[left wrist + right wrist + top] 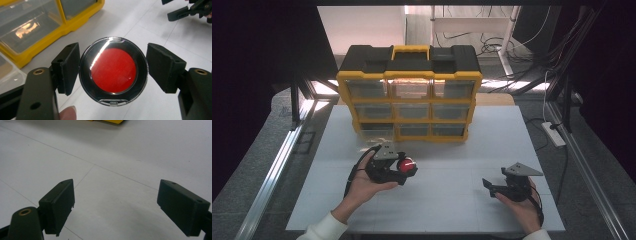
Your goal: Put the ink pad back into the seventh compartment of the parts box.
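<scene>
The left gripper [404,167] pinches a round compact [113,71], a clear-lidded black case with a red disc inside. In the left gripper view its two black pads press the case's rim from either side, the left pad touching the edge and the right pad at the opposite edge, with a fingertip [67,112] showing low in that view. In the high view the compact [406,165] hangs above the white counter [452,195], in front of the yellow and black drawer organizer [409,92] and near its lower left drawers. The organizer stands at the far side of the counter, its clear drawers facing the person.

The right gripper [486,184] is held well to the right of the compact and farther from the organizer, low over the counter. In the right gripper view its jaws are spread wide with only the bare white surface between them, and a yellow edge of the organizer [107,121] shows at the top.
</scene>
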The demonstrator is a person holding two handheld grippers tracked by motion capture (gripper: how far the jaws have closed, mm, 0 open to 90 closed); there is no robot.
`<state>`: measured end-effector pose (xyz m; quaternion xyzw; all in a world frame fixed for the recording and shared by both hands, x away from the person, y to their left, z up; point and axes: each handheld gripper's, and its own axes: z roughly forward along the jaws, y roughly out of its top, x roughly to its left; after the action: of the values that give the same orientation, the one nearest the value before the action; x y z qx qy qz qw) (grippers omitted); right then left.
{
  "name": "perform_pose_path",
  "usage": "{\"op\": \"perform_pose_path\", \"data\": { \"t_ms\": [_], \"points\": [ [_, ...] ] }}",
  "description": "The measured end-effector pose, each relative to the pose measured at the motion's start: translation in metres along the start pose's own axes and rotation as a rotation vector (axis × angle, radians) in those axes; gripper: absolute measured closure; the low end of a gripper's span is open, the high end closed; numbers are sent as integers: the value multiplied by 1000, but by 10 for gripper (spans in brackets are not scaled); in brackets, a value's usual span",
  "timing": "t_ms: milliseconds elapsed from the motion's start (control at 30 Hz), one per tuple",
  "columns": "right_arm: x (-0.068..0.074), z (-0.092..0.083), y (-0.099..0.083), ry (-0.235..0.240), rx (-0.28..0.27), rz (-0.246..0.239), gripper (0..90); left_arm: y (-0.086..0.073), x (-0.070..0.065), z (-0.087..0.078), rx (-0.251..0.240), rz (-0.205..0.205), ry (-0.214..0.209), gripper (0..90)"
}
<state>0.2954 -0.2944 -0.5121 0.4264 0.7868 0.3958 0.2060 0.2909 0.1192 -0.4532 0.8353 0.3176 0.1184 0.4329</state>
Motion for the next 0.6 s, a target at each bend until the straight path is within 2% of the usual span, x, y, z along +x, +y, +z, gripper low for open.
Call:
{"op": "perform_pose_path", "data": {
  "t_ms": [600],
  "points": [
    [0, 0, 0, 0, 0, 2, 148, 16, 8, -14, -53, -8, 20, 296]
  ]
}}
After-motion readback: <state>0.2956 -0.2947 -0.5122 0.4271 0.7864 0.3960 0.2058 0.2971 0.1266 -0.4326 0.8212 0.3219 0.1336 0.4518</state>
